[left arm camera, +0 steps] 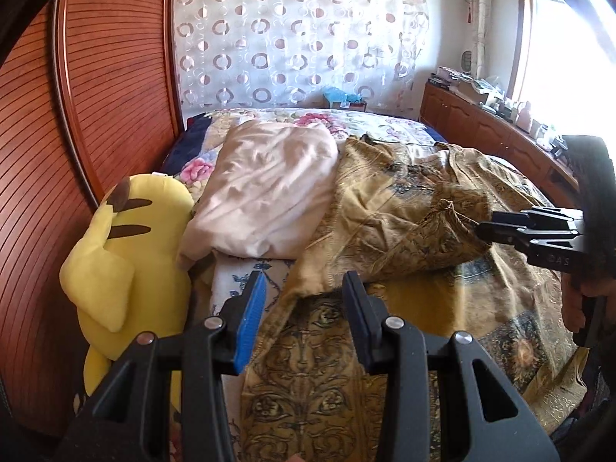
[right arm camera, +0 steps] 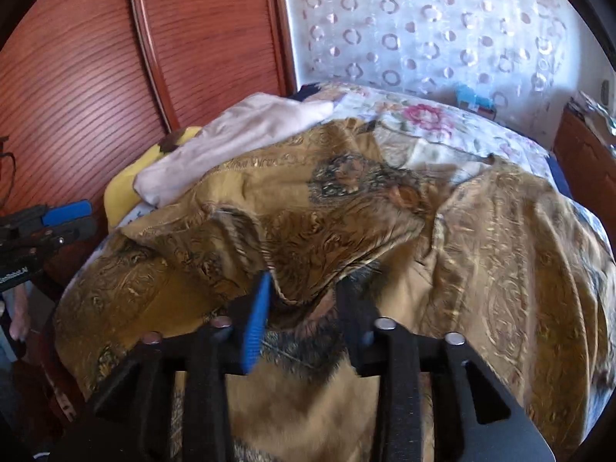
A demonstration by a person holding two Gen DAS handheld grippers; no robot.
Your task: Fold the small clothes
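A gold patterned cloth [left arm camera: 385,211] [right arm camera: 308,211] lies rumpled across the bed, with one corner folded back into a raised flap. In the right wrist view my right gripper [right arm camera: 306,288] stands open over that flap's edge, which hangs between the blue pad [right arm camera: 256,319] and the black finger without being pressed. The left wrist view shows the right gripper [left arm camera: 481,229] reaching in from the right to the flap's tip. My left gripper [left arm camera: 304,281] hovers open above the cloth's near left edge with nothing between its fingers. It also appears at the far left as the left gripper [right arm camera: 82,217].
A folded white cloth [left arm camera: 265,188] [right arm camera: 238,134] lies behind the gold one. A yellow plush toy [left arm camera: 127,254] leans on the ribbed wooden headboard [left arm camera: 96,96] at the left. The bed's floral cover [left arm camera: 308,119] shows beyond. A wooden cabinet [left arm camera: 481,123] with clutter lines the right.
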